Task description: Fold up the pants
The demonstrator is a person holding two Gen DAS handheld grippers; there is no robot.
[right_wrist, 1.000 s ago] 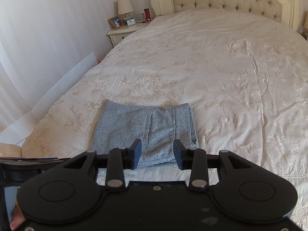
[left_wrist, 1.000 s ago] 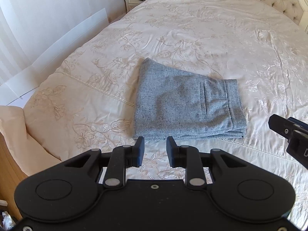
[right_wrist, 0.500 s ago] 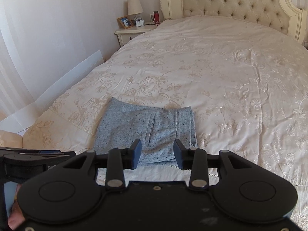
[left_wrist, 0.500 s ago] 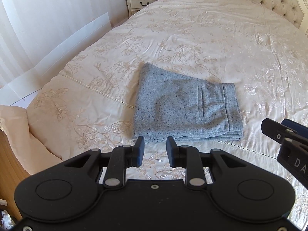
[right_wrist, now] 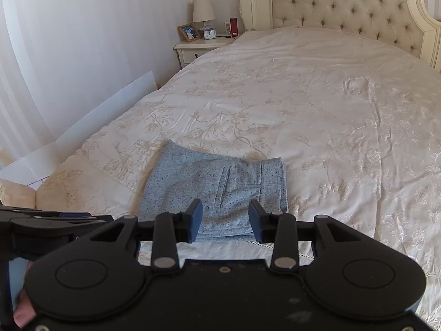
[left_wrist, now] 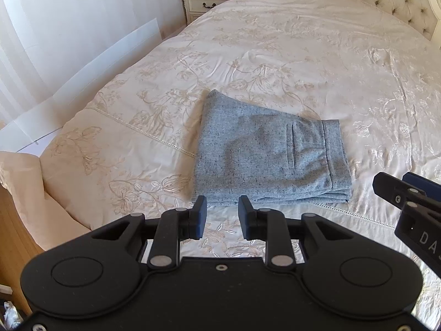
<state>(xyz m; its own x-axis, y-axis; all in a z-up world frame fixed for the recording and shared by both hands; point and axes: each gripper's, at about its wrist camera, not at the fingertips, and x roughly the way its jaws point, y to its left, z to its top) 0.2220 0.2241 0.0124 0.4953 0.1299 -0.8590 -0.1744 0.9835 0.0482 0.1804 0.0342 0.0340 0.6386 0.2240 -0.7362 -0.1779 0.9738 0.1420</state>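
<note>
The grey flecked pants (left_wrist: 264,154) lie folded into a compact rectangle on the cream bedspread (left_wrist: 275,55), waistband to the right; they also show in the right wrist view (right_wrist: 217,184). My left gripper (left_wrist: 222,218) is open and empty, held above the bed just short of the pants' near edge. My right gripper (right_wrist: 225,220) is open and empty, held back above the pants' near edge; it also shows at the right edge of the left wrist view (left_wrist: 410,201). Neither gripper touches the pants.
The bed (right_wrist: 330,96) has a tufted headboard (right_wrist: 344,8) at the far end. A nightstand (right_wrist: 198,49) with a lamp, photo frame and clock stands at the far left. A white wall and white board (left_wrist: 82,63) run along the bed's left side.
Both grippers have pulled back and tilted up, so more of the headboard and nightstand shows. The pants have not moved. Both jaws stay open.
</note>
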